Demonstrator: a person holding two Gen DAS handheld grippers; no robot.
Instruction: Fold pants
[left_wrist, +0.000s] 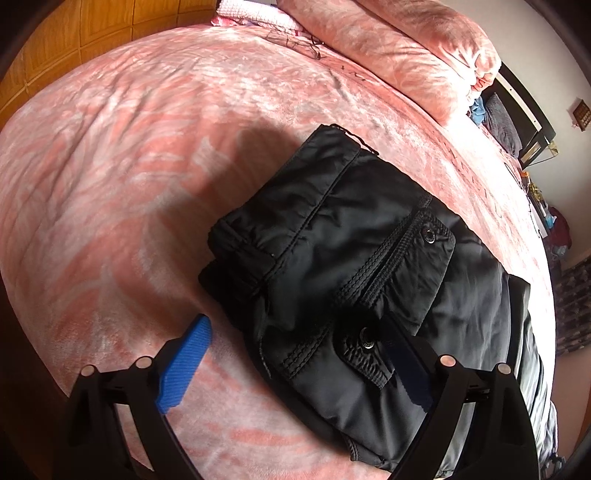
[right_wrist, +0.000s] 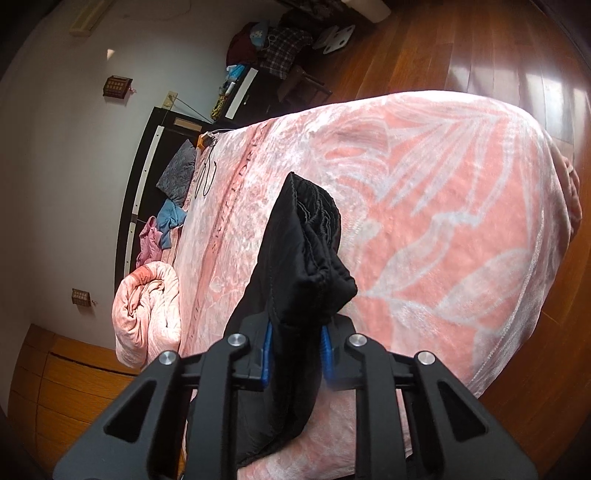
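1. We see the black pants (left_wrist: 343, 251) lying folded on the pink blanket (left_wrist: 147, 155), pocket flaps and snaps facing up; their lower right part runs out of the left wrist view
2. Our left gripper (left_wrist: 295, 362) hangs wide apart over them, its right pad dark and hard to make out
3. Our right gripper (right_wrist: 295, 350) pinches a bunched edge of the pants; the fabric hides its fingertips
4. A rolled quilt (right_wrist: 147, 314) lies beside the headboard (right_wrist: 147, 155)

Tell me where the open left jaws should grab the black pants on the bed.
Judging by the left wrist view, take the pants at the thick folded edge nearest the left gripper, sliding in low from the blanket side. The stacked layers end there, so one pinch could catch them all.
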